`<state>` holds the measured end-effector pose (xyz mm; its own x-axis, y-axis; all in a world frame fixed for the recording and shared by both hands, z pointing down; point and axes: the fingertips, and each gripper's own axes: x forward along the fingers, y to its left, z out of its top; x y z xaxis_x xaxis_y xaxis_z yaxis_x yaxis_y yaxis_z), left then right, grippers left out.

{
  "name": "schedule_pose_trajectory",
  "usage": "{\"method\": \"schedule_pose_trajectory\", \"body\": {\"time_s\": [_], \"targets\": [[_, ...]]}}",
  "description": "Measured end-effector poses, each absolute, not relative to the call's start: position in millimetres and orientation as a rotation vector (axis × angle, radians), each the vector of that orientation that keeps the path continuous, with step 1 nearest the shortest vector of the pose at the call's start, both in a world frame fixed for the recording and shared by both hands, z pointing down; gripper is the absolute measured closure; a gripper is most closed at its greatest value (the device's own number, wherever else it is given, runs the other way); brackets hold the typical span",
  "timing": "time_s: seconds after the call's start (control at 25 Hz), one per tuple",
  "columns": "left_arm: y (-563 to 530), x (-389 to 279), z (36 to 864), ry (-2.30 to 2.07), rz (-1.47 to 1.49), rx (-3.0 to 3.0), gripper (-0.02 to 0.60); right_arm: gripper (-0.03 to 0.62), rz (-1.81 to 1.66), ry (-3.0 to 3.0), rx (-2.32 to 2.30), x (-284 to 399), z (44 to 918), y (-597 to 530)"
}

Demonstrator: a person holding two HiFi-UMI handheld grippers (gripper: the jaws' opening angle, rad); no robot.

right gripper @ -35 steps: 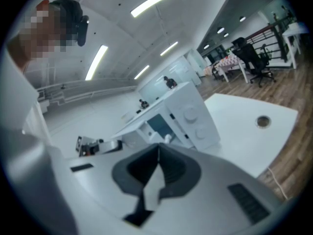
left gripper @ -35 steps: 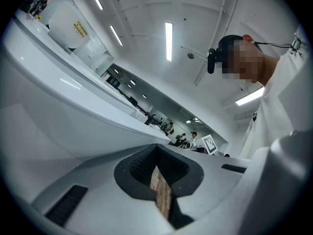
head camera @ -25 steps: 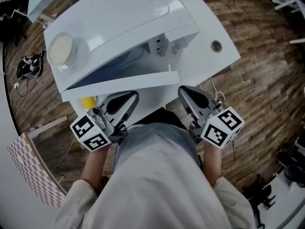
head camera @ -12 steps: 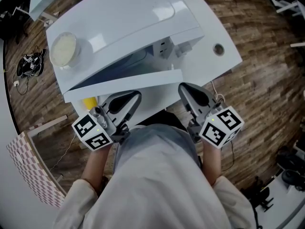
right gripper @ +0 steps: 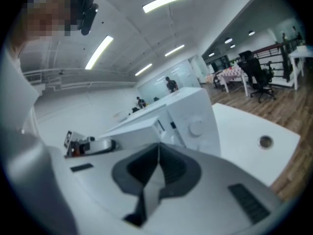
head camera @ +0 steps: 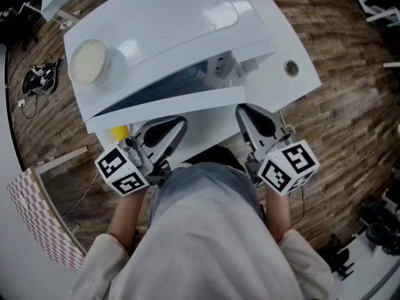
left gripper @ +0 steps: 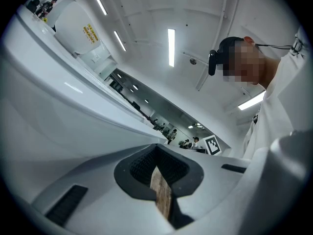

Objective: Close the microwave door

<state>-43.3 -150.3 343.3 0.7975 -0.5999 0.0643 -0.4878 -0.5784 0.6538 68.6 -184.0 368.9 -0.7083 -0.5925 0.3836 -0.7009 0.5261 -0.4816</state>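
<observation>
Though the yellow label [left gripper: 90, 33] is illegible, the microwave door [head camera: 164, 109] stands open.

surface: white table [head camera: 284, 39] | on it: microwave [head camera: 162, 17] — white | below: wood floor [head camera: 350, 124]

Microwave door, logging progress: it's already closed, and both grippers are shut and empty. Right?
No. The head view shows the door open, swung out from the microwave. Left gripper and right gripper are indeed shut and empty.
</observation>
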Motion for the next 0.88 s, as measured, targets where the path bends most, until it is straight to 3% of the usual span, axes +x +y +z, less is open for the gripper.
{"method": "schedule_pose_trajectory", "body": {"time_s": [0.88], "targets": [[-164,-59,348,-0.856,-0.226,2.278,0.568,0.571,0.895,-2.618,1.067,48,366,-213]]}}
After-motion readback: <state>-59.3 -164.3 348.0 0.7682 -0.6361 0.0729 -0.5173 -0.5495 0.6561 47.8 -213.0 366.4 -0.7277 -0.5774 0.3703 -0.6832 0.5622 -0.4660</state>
